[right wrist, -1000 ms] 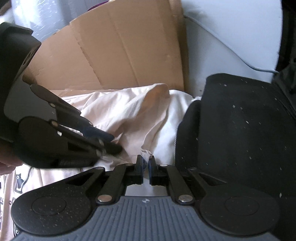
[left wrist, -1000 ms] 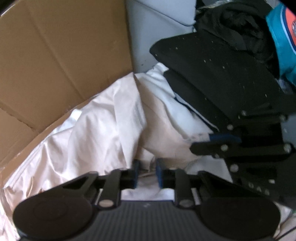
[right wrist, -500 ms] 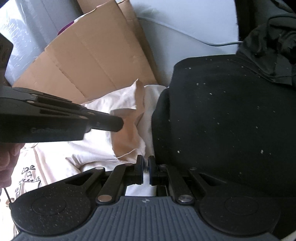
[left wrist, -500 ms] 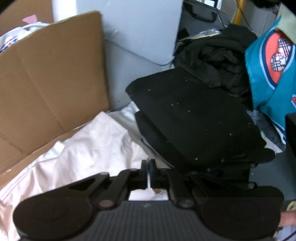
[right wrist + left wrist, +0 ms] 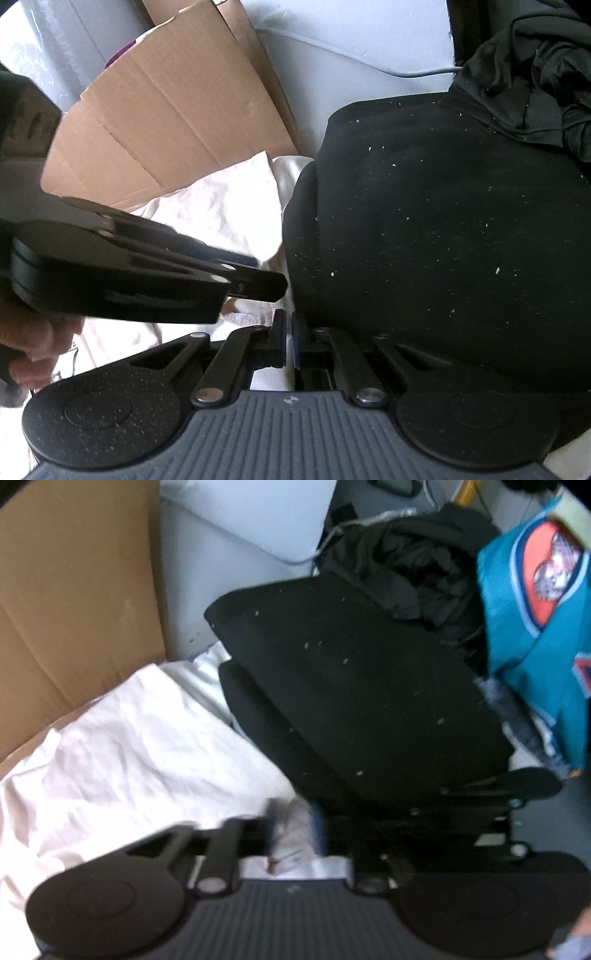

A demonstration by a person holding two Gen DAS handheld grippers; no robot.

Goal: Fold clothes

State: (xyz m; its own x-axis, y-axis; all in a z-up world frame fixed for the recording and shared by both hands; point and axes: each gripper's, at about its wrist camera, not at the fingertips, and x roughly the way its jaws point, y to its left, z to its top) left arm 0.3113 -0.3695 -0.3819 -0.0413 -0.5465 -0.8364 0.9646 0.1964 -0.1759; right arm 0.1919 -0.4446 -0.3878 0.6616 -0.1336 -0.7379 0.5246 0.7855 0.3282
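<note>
Brown corrugated cardboard (image 5: pixel 74 602) leans against a pale grey wall (image 5: pixel 236 528) at the back of both views, and in front of it a pale pink-white garment (image 5: pixel 140 738) lies spread and wrinkled across the surface. Just to the right of the garment, overlapping its edge, sits a thick black cushion (image 5: pixel 369 686) speckled with light lint, with a second black pad directly under it. Crumpled black clothing (image 5: pixel 413 565) is heaped on the far side of the cushion, and a teal garment with an orange and white emblem (image 5: pixel 535 609) hangs at the right edge of the left wrist view. The left gripper (image 5: pixel 295 830) is at the garment's near edge beside the cushion; its jaws are spread apart, with a bunch of whitish cloth lying between them, though motion blur hides whether the pads touch it. The right gripper (image 5: pixel 288 338) sits close to the same spot, its jaws nearly pressed together with a narrow slit between the pads, and nothing can be made out in that slit. From the right wrist view, the left gripper crosses in from the left above the garment, held by a hand (image 5: pixel 33 347).
</note>
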